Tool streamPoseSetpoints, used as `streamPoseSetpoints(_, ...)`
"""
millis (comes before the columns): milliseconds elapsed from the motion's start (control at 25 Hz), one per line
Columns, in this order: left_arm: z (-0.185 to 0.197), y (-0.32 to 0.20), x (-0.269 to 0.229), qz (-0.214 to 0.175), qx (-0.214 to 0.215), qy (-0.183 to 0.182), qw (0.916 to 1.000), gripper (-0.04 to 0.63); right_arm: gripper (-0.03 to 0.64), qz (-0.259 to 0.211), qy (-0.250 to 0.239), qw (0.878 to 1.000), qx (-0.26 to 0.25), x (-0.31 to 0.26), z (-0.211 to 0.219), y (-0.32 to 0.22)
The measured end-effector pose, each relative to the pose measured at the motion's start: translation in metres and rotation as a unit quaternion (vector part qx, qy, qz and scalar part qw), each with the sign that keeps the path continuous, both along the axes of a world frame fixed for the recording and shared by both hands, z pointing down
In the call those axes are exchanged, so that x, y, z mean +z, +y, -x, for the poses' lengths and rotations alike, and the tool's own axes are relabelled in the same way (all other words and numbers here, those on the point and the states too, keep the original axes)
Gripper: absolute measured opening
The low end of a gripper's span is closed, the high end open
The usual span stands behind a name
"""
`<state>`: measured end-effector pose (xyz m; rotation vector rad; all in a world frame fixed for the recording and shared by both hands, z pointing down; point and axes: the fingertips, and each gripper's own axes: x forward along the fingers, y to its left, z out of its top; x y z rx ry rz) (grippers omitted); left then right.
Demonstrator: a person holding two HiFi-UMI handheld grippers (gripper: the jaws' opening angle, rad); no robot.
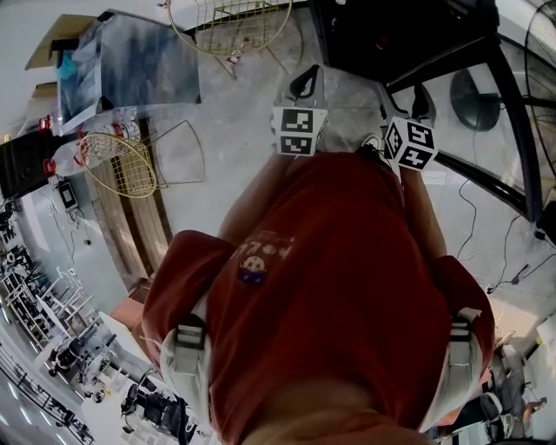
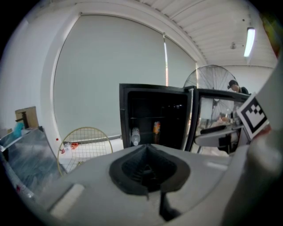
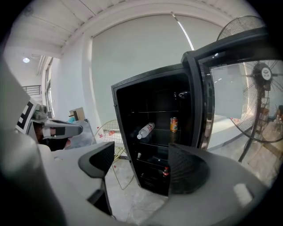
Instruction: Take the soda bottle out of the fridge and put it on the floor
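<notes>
The black fridge [image 3: 154, 132] stands open a short way ahead of both grippers. On a low shelf stands a small dark soda bottle [image 3: 166, 171] with a red label. Higher up, a clear water bottle [image 3: 146, 130] lies tilted next to an upright orange can [image 3: 174, 124]. My right gripper [image 3: 141, 165] is open, with nothing between its pads, only the floor and the fridge beyond them. My left gripper [image 2: 148, 170] is shut and empty, and it also faces the fridge [image 2: 152, 117]. In the head view both grippers, left [image 1: 304, 87] and right [image 1: 423, 102], are held out in front of the person's red shirt.
The fridge's glass door [image 3: 208, 101] stands open to the right. A standing fan [image 3: 263, 73] is behind the door. Round wire frames [image 1: 130, 165] lie on the floor to the left, and another wire frame [image 1: 230, 22] lies beside the fridge. Cables [image 1: 473, 217] run along the floor at the right.
</notes>
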<state>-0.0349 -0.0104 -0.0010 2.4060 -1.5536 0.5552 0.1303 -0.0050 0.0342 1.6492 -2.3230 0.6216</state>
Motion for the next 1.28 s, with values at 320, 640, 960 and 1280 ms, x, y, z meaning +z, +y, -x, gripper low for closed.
streamPoseSetpoints(320, 0.012, -0.002, 0.002, 0.004, -0.012, -0.002, 0.9999, -0.001, 0.362, 0.015, -0.006, 1.000, -0.006, 0.010, 0.011, -0.003)
streamPoseSetpoints(640, 0.015, -0.007, 0.021, 0.022, -0.032, -0.006, 0.9992, -0.001, 0.362, 0.037, -0.009, 0.999, -0.022, 0.026, 0.009, -0.011)
streamPoseSetpoints(960, 0.020, -0.018, 0.051, 0.031, -0.090, -0.011, 0.9954, 0.000, 0.362, 0.065, -0.029, 0.995, -0.072, 0.067, 0.017, -0.032)
streamPoseSetpoints(1280, 0.016, -0.015, 0.060, 0.028, -0.125, -0.013, 0.9916, 0.000, 0.362, 0.077, -0.018, 0.991, -0.112, 0.091, 0.017, -0.039)
